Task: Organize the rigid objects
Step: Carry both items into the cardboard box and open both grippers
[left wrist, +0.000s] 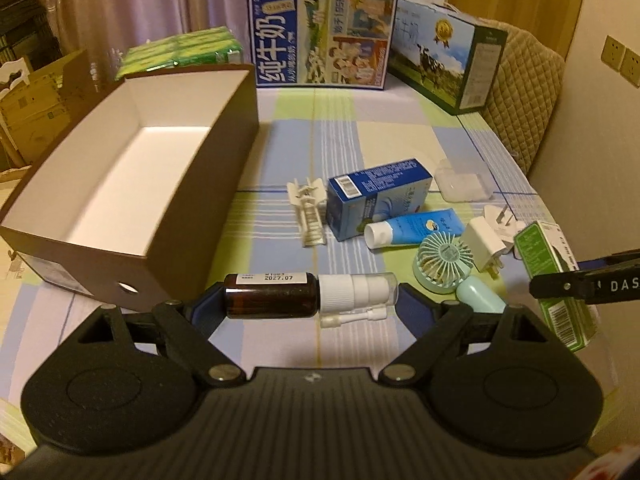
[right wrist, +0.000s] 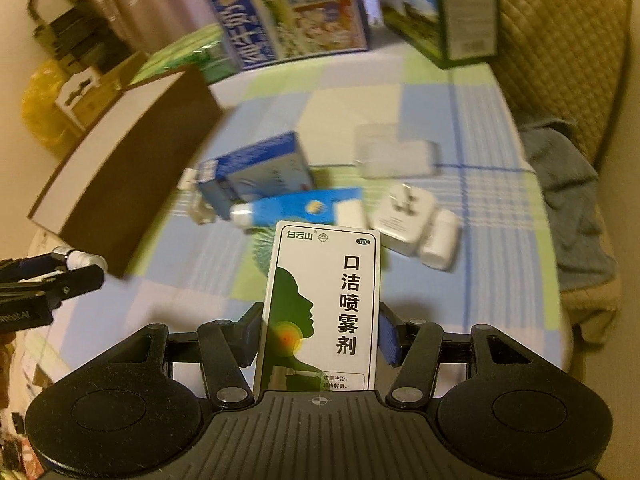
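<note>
My left gripper [left wrist: 310,300] is shut on a brown spray bottle [left wrist: 272,295] with a white nozzle cap, held crosswise above the checked cloth. Just left of it stands the open brown box [left wrist: 208,184] with a white inside. My right gripper [right wrist: 320,336] is shut on a white and green spray carton [right wrist: 320,308], held upright; in the left wrist view the same carton [left wrist: 560,280] shows at the right edge. On the cloth lie a blue carton [left wrist: 376,200], a blue tube [left wrist: 416,228], a mint hand fan [left wrist: 448,260], a white plug adapter [left wrist: 488,240] and a white plastic clip [left wrist: 308,212].
Two milk cartons [left wrist: 324,36] [left wrist: 444,56] stand at the back of the table, with a green pack [left wrist: 180,52] to their left. A clear plastic case [left wrist: 464,180] lies near the right edge. A padded chair [left wrist: 524,88] stands to the right.
</note>
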Demonstrator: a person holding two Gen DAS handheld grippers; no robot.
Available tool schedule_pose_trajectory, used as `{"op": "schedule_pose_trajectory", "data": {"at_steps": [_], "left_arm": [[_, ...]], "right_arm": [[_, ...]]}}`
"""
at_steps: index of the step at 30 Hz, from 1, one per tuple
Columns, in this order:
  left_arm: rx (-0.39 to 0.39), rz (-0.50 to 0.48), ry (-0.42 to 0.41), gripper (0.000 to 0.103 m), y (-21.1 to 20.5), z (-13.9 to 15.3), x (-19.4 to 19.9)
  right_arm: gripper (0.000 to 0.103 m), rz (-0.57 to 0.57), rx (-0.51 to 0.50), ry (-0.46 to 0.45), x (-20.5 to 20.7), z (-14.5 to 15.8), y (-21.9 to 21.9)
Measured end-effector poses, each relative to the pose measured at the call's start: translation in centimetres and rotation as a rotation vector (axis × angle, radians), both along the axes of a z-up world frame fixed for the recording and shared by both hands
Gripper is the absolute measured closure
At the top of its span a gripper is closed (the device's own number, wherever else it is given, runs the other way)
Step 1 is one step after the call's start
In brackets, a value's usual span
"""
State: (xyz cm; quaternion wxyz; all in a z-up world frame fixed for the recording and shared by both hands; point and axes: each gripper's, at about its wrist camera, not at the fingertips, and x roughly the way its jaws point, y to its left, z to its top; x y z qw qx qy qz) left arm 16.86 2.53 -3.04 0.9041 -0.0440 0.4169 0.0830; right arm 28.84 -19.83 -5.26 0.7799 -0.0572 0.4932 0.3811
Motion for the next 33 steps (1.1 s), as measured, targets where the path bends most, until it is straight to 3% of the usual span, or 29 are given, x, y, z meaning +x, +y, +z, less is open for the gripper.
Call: {"op": "schedule_pose_trajectory", "data": {"at_steps": [8,18,26,33], "left_arm": [[-0.001,0.008,-0.052,0.016,4.6,2.3,-0.2],[0.041,0.004,-0.082,0.016,15.5,4.7,0.1],[0.063,-0.017,-0.046,0.016,23.5,4.2,1.4],[0.05,-0.056,0.014,0.016,27.5,2.1,2.9]], "right_arm": [[0.049,0.067,0.051,-0.018,-1.9,2.0,6.6],[0.049,0.172,0.167,-0.013,-5.5,4.6,19.9],[0.049,0.177,0.18,-0.02,-7.6,4.7,30.1],[0.049,0.135,0.114,-0.009,-7.4,2.8,35.2]]}}
